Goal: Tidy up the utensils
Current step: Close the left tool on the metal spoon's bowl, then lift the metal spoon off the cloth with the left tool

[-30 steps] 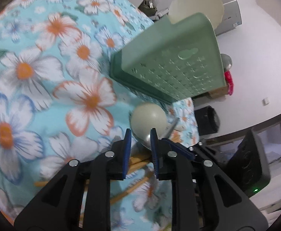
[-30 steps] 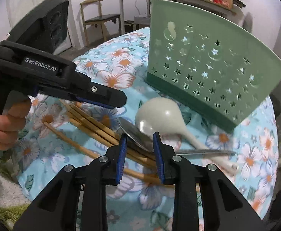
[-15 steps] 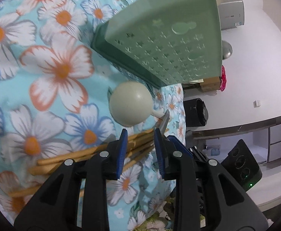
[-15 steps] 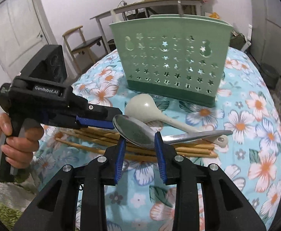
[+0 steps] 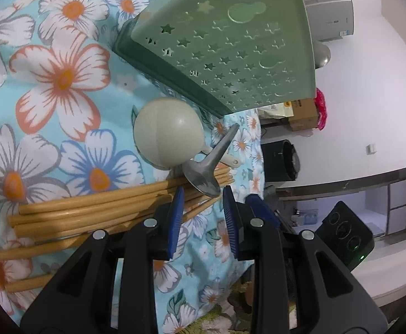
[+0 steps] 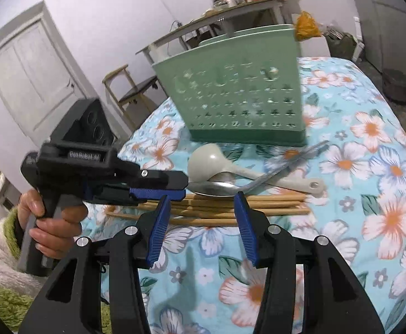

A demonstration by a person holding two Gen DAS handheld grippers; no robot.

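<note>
A green star-punched utensil holder stands upright on the floral cloth. In front of it lie a pale plastic ladle, a metal spoon and several wooden chopsticks. The spoon's bowl rests on the chopsticks. My left gripper is open, and the edge of the spoon's bowl sits at the mouth of its gap with neither pad pressing on it. My right gripper hovers just short of the chopsticks, its jaws opening with nothing between them.
The floral tablecloth covers a round table whose edge drops off close to the left gripper. A hand holds the left gripper. Behind stand a wooden chair, a door and a cluttered desk; a dark bin sits on the floor.
The left gripper slid along the table toward the chopsticks and spoon bowl, its jaws a little wider. The right gripper rolled and drew back slightly, and its jaws spread much wider.
</note>
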